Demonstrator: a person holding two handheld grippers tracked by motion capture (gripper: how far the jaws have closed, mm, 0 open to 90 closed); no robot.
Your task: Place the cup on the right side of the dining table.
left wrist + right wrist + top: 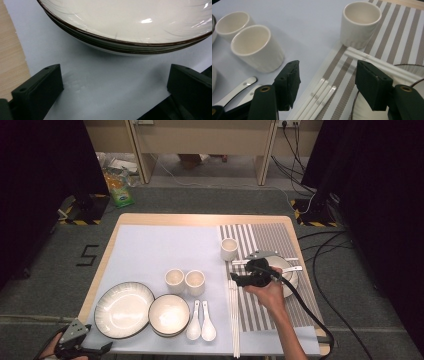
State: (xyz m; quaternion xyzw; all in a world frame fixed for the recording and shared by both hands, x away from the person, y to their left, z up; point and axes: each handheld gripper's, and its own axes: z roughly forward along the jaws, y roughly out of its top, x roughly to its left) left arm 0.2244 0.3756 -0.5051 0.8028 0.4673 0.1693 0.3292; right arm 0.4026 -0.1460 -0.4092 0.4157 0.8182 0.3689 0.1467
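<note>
Right gripper [325, 85] stands with jaws parted and nothing between them, above the white chopsticks [315, 100] lying on the striped placemat [387, 37] – a cup [360, 23] near. Left gripper [115, 92] – jaws apart, empty – rests on the worktop [10, 50] just beside the stacked plates [125, 25].

Two cups [184, 281] stand side by side near a small bowl [169, 314]; two spoons [201, 321] lie just right of it.
</note>
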